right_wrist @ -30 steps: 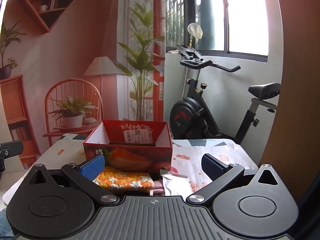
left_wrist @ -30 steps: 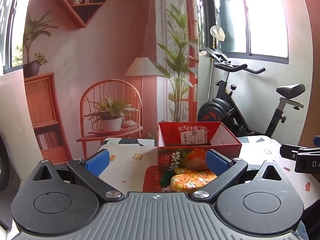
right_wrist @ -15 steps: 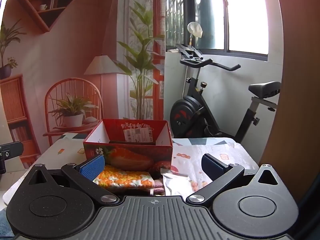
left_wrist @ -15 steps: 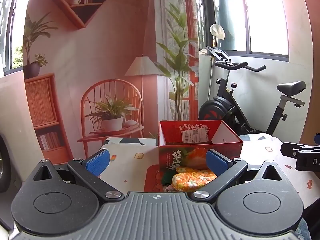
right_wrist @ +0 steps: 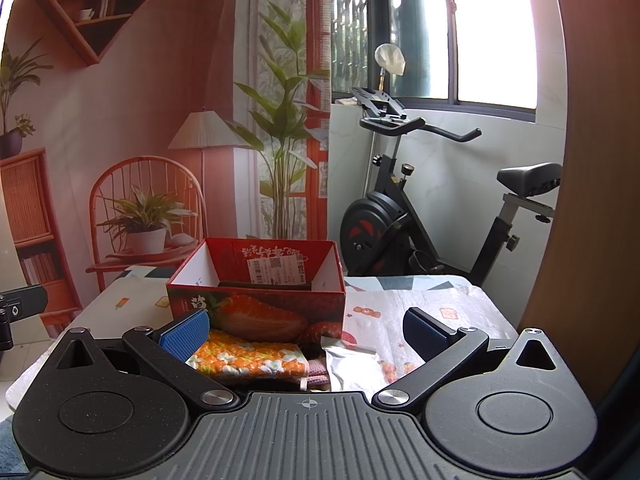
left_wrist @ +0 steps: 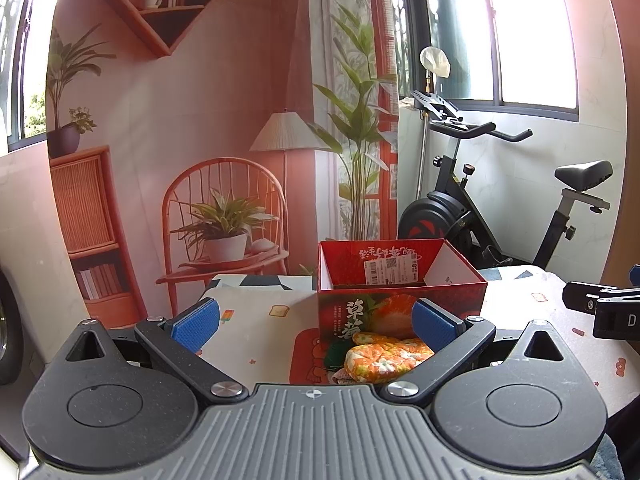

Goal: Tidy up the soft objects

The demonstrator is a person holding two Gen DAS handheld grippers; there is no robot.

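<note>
A red strawberry-print cardboard box (left_wrist: 400, 304) stands open on the table; it also shows in the right wrist view (right_wrist: 256, 300). In front of it lies an orange floral oven mitt (left_wrist: 384, 356), seen in the right wrist view (right_wrist: 248, 356) on top of a pink cloth (right_wrist: 316, 376), beside a silver foil pouch (right_wrist: 352, 364). A dark green soft item (left_wrist: 336, 354) lies left of the mitt. My left gripper (left_wrist: 314, 326) is open and empty, short of the pile. My right gripper (right_wrist: 306, 330) is open and empty above the pile.
The table carries a white patterned cloth (right_wrist: 420, 304). An exercise bike (right_wrist: 432, 208) stands behind the table at the right. A wall mural with a chair and plants fills the back. The right gripper's tip shows at the left wrist view's right edge (left_wrist: 600, 304).
Both grippers have drifted very slightly, so the box and pile sit a touch lower and nearer in both views. Jaws stay open.
</note>
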